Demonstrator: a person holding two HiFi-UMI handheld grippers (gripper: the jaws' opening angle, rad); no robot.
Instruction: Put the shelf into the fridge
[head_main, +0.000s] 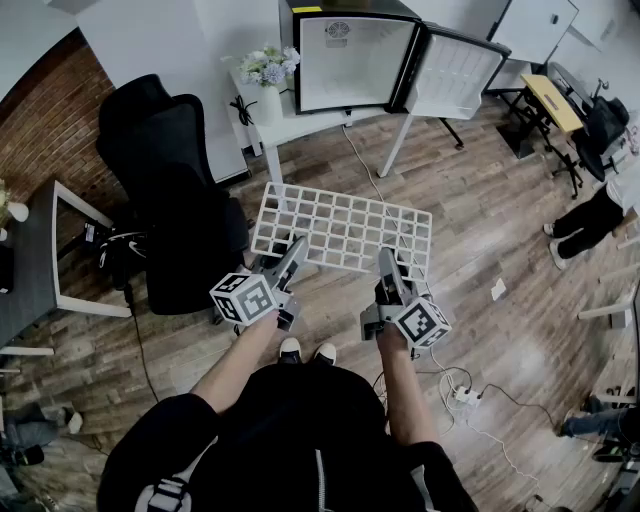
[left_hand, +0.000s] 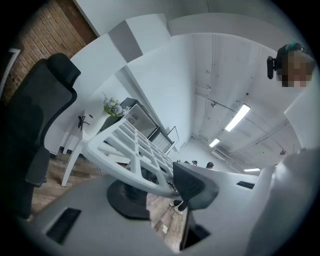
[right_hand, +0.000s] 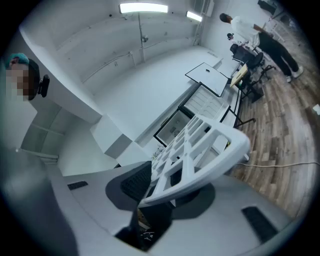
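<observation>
A white grid shelf (head_main: 340, 228) hangs level above the wooden floor, held by its near edge. My left gripper (head_main: 297, 245) is shut on the shelf's near left rim and my right gripper (head_main: 386, 258) on its near right rim. In the left gripper view the shelf (left_hand: 130, 145) runs away from the jaws, its rim pinched between the pads at the left gripper (left_hand: 160, 187). The right gripper view shows the shelf (right_hand: 200, 145) clamped the same way in the right gripper (right_hand: 160, 187). Ahead stands a small black fridge (head_main: 350, 60) on a white table (head_main: 300, 125), with its door (head_main: 455, 72) swung open to the right.
A black office chair (head_main: 170, 190) stands close on the left. A vase of flowers (head_main: 265, 75) sits on the table beside the fridge. A dark desk (head_main: 30, 260) is at far left. Cables (head_main: 460, 390) lie on the floor at right, where a person (head_main: 590, 220) stands.
</observation>
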